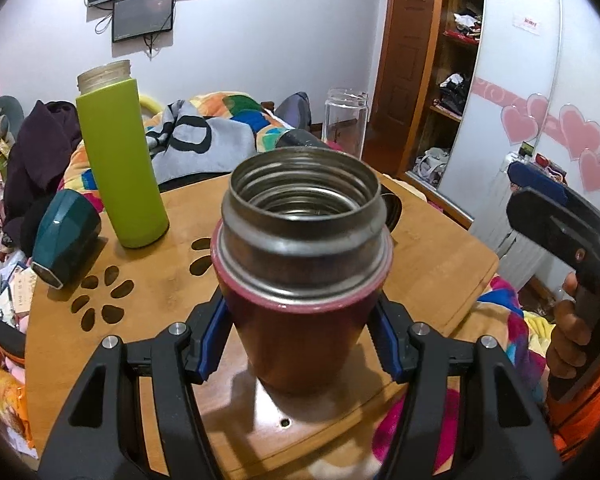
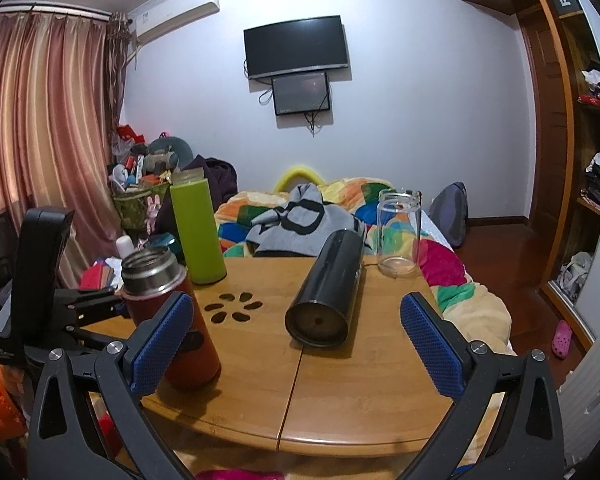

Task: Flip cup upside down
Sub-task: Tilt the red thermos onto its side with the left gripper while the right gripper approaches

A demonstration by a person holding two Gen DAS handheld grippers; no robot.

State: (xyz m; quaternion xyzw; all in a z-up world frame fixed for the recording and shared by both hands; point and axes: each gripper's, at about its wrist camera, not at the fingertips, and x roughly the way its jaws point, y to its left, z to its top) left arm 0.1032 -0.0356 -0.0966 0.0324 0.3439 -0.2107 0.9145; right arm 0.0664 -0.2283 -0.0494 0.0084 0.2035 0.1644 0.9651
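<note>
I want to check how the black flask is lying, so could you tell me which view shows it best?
The right wrist view: the black flask lies on its side, whole and unobstructed. The left wrist view shows only slivers behind the red cup.

Pale lilac walls [image 2: 420, 128] close the room ahead of the right claw — a dark wall television [image 2: 296, 46] hangs there with a smaller screen [image 2: 301, 93] just beneath it, cables dangling. Up and to the left of that claw sits a white air conditioner [image 2: 176, 10] above pink-striped curtains [image 2: 40, 128]. Beyond the round wooden table [image 2: 260, 360] lies a bed with a bright patchwork blanket [image 2: 452, 276]. Far to the right — an open wooden wardrobe [image 2: 568, 168] and red-brown floor [image 2: 500, 248].
</note>
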